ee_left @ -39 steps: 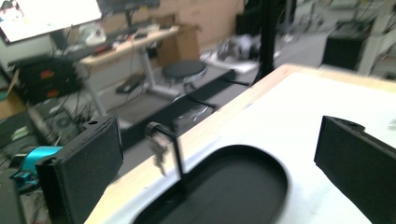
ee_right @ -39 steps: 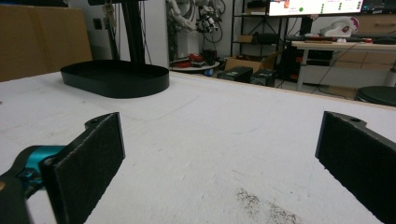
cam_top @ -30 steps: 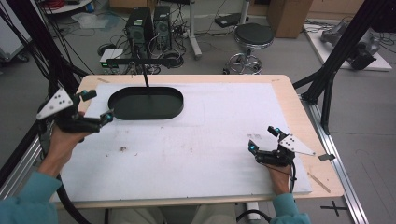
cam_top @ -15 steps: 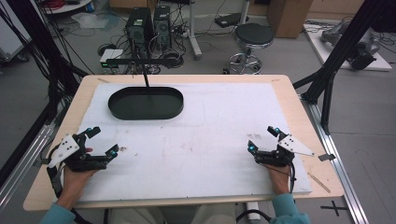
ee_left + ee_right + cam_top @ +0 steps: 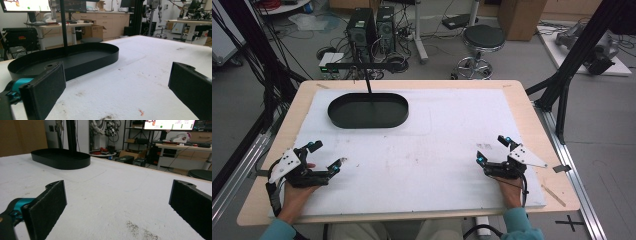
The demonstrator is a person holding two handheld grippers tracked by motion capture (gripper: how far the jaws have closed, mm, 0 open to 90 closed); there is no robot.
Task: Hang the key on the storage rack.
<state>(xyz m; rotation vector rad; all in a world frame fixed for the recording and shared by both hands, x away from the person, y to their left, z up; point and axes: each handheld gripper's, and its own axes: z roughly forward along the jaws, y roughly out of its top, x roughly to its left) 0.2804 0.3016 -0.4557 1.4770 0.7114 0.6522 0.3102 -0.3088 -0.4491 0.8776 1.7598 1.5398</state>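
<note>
Left hand-held gripper (image 5: 326,156) low over desk (image 5: 422,150) near-left corner, jaws spread wide, empty. Right hand-held gripper (image 5: 493,150) near-right, also wide, empty. Black oval tray (image 5: 368,111) far-left, seemingly empty, well apart from both.

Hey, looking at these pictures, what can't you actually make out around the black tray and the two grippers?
- Black tray: in the right gripper view its near wall hides the floor.
- Left gripper: the bottom edge of its own view cuts off both jaws.
- Specks on the white mat: too small in the high view to identify.
</note>
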